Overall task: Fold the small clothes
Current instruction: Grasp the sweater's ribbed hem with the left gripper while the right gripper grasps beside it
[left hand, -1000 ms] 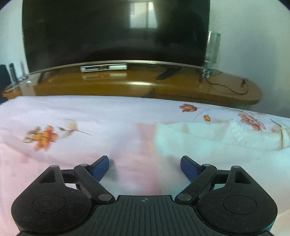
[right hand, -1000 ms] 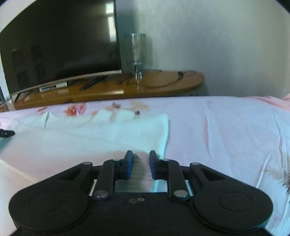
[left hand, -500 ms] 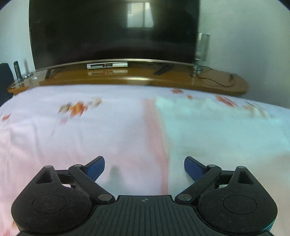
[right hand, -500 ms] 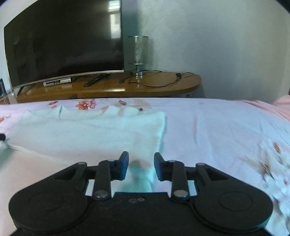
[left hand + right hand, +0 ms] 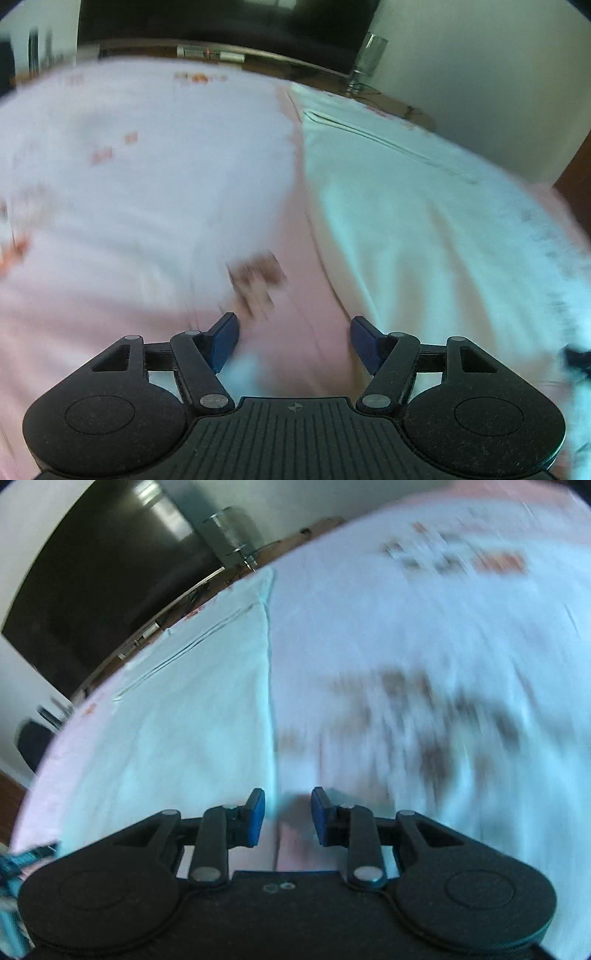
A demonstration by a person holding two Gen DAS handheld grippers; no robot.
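Both views now tilted down; left gripper (image 5: 293,341) wide apart, right gripper (image 5: 287,818) narrowly parted over white garment (image 5: 177,716), both empty.

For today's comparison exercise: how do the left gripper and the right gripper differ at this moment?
The left gripper has its jaws spread wide; the right gripper has a narrower gap. The left one sits over pink bedsheet, beside the white garment; the right one straddles the garment's edge. Both are open, hold nothing, and have blue pads.

A home bedroom: a bed (image 5: 155,177) under a pink flowered sheet (image 5: 424,646), with a large TV (image 5: 99,590) on a wooden stand (image 5: 402,105) past its far edge.
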